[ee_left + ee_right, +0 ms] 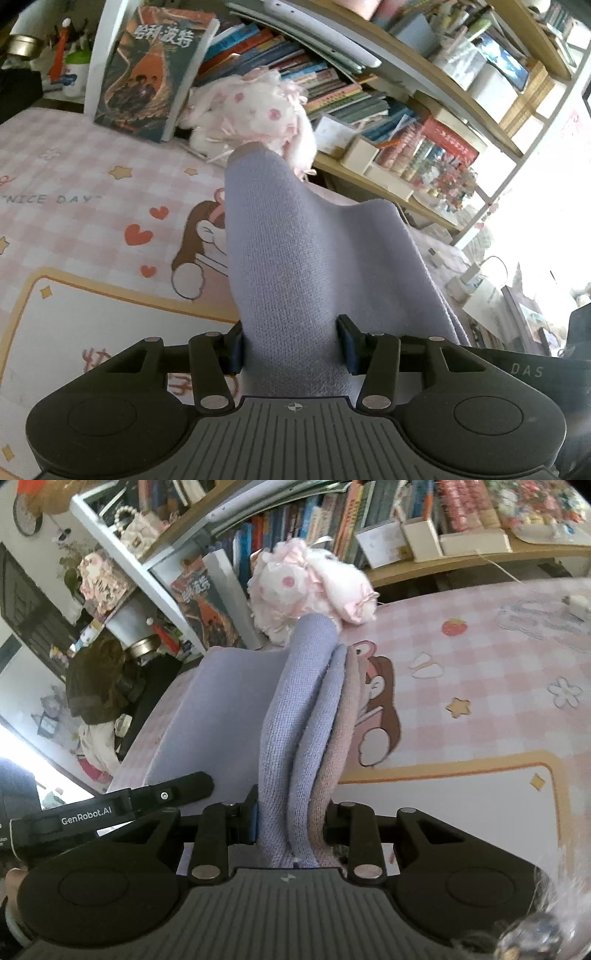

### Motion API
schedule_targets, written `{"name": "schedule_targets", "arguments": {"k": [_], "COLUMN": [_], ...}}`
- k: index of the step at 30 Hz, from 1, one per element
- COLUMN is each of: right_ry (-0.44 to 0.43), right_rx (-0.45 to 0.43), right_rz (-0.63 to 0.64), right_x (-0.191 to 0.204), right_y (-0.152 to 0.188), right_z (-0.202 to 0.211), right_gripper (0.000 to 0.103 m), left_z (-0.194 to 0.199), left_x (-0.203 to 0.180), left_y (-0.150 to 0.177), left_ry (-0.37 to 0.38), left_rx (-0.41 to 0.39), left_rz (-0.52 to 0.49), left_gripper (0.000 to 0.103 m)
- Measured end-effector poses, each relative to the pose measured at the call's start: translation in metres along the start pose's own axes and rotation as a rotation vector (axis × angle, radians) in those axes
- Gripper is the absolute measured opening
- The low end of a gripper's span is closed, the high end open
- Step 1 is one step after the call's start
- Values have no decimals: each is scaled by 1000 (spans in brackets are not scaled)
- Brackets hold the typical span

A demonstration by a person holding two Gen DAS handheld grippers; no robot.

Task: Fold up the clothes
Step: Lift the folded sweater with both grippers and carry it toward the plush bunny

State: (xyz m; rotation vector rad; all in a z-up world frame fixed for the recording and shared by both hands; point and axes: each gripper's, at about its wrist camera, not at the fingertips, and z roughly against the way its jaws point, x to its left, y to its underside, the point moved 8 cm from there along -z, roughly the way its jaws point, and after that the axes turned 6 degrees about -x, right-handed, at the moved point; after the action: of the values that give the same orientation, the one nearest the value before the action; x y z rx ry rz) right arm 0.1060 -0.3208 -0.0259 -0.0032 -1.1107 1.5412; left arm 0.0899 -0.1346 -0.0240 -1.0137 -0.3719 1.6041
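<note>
Garment lengthwise ahead, probably clamped both ends

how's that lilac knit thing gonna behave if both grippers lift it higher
Probably floppy: the lilac knit garment already bunches into soft folds between the right gripper fingers. Likely light and not slippery, since its fuzzy knit sits pinched in the left gripper without visibly sagging out.

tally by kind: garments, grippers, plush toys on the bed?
Garments: 1, lavender knit garment
Grippers: 2, left gripper and right gripper, both clamped on it
Plush toys: 1, pink-and-white plush toy
Total: 4
</note>
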Motion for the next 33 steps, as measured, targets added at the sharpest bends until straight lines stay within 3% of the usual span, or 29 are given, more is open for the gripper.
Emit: {"name": "schedule_targets", "arguments": {"k": [22,33], "right_ry": [-47,-34], "right_rx": [13,12], "right_rz": [-42,-52], "right_x": [-69,-69], "right_y": [7,10], "right_z": [58,59], "right_gripper": [26,26], "left_z": [-13,-12], "left_x": [-75,-67], "left_y": [41,38], "left_ry": [-58,-36], "left_rx": [14,18], "left_rz": [-39,-45], "left_gripper": [48,48]}}
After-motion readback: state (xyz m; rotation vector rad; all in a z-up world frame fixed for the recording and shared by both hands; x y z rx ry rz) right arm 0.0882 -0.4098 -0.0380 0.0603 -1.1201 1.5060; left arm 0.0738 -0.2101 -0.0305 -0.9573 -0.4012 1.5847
